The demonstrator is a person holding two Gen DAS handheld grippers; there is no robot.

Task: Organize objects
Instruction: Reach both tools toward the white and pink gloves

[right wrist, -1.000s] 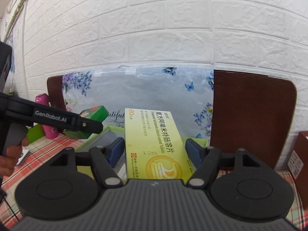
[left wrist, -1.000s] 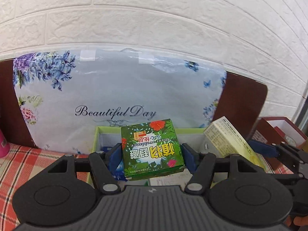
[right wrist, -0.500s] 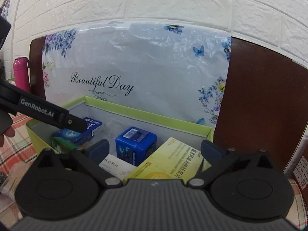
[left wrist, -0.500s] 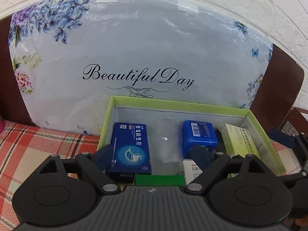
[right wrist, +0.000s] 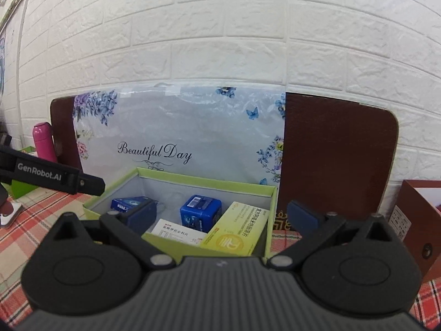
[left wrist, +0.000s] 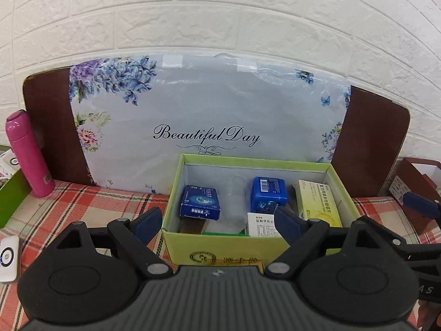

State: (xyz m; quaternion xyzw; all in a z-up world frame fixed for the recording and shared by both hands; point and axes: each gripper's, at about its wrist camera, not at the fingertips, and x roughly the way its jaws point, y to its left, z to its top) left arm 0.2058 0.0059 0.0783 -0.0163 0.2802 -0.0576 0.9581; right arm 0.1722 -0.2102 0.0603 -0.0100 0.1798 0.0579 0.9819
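A green open box [left wrist: 176,237] stands on the checked cloth, also in the right wrist view [right wrist: 271,215]. Inside lie a flat blue box [left wrist: 199,201], a blue cube box [left wrist: 268,194], a white box [left wrist: 260,227], a yellow box [left wrist: 317,202] and a clear cup [left wrist: 234,193]. The yellow box [right wrist: 237,230] leans at the right side. My left gripper [left wrist: 217,222] is open and empty, in front of the box. My right gripper [right wrist: 223,215] is open and empty, above the box's near right edge. A sliver of green shows at the box's front inside wall.
A floral "Beautiful Day" bag [left wrist: 206,121] leans on a brown board [left wrist: 369,138] against the white brick wall. A pink bottle [left wrist: 29,154] stands at the left, a red-brown box [left wrist: 413,182] at the right, a white device [left wrist: 8,256] at near left.
A second ago the left gripper held a green leafy box and the right held the yellow box. Both were let go into the green box. Both grippers have opened and pulled back.
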